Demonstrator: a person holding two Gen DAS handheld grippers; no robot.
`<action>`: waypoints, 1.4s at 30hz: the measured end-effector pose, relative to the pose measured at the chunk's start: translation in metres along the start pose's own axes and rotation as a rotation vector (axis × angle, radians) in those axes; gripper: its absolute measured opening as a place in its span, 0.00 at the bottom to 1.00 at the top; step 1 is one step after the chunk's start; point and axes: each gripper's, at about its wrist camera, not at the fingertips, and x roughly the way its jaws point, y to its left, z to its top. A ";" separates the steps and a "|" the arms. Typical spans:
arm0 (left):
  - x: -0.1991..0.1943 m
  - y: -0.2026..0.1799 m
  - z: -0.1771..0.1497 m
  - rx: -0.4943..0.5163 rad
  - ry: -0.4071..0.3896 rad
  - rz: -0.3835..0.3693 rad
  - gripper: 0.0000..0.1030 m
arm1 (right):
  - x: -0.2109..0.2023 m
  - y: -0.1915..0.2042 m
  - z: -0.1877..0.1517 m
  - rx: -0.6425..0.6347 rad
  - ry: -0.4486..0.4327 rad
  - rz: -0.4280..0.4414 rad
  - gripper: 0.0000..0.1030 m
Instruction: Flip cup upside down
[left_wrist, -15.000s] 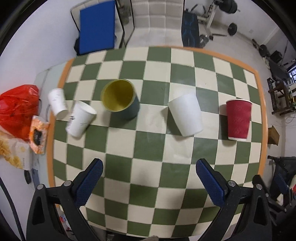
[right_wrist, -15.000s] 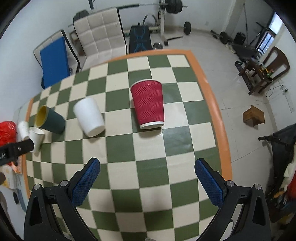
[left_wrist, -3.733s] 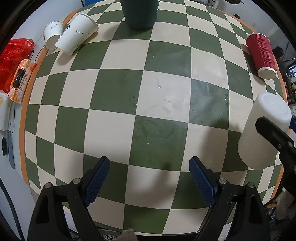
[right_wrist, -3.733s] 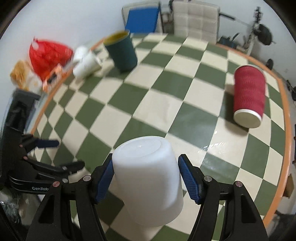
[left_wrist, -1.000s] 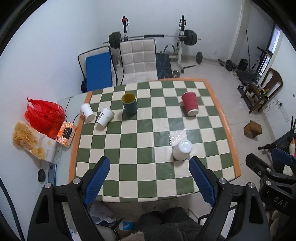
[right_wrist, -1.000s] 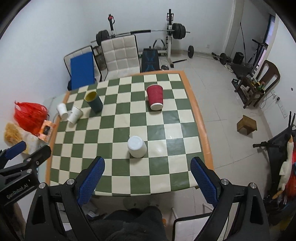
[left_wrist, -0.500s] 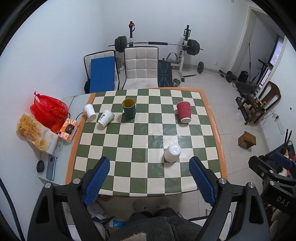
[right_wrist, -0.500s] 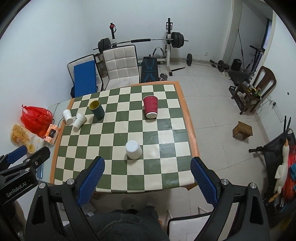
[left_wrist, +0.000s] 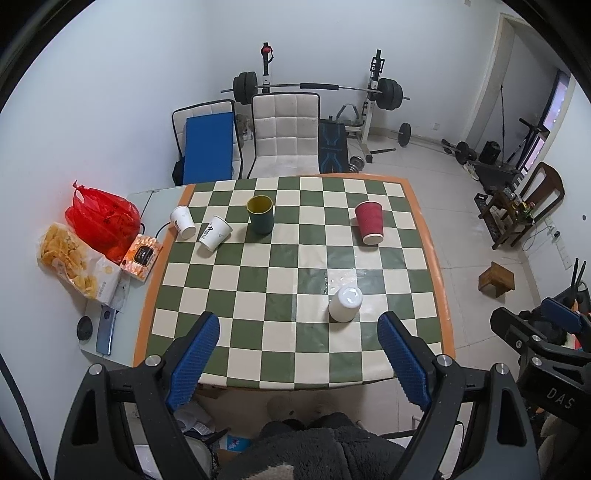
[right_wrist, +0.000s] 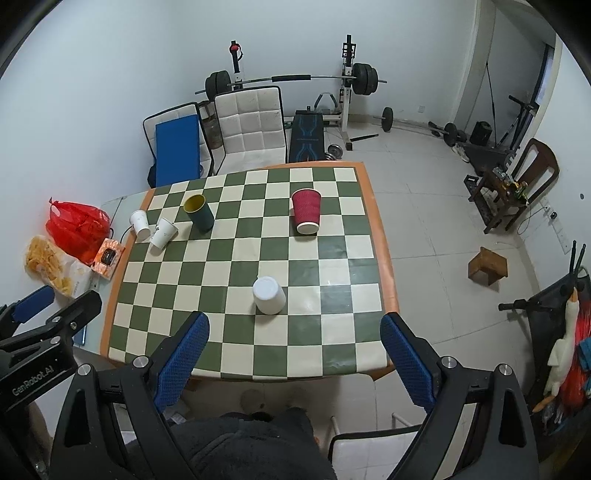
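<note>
A white cup (left_wrist: 345, 304) stands upside down on the green-and-cream checkered table (left_wrist: 258, 295), near its front right; it also shows in the right wrist view (right_wrist: 268, 295). My left gripper (left_wrist: 299, 354) is open and empty, held high above the table's front edge. My right gripper (right_wrist: 295, 354) is open and empty too, high and pulled back from the table (right_wrist: 221, 295). Neither gripper touches the cup.
A red ribbed cup (left_wrist: 369, 222) lies on its side at the back right. A dark green cup (left_wrist: 260, 214) stands upright at the back. Two white paper cups (left_wrist: 216, 232) lie at the back left. A red bag (left_wrist: 101, 221) and snacks sit left of the table.
Both grippers have risen and drawn further back from the table. The white cup stays upside down where it was.
</note>
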 end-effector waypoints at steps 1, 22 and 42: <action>0.000 0.000 0.000 0.001 0.002 0.000 0.85 | 0.001 0.000 0.000 -0.002 -0.001 0.000 0.93; 0.000 0.007 -0.001 -0.017 0.021 0.010 0.85 | 0.010 0.001 -0.004 -0.033 0.003 0.014 0.96; -0.005 0.011 0.005 -0.041 0.000 0.035 1.00 | 0.010 -0.005 -0.006 -0.045 -0.007 0.017 0.97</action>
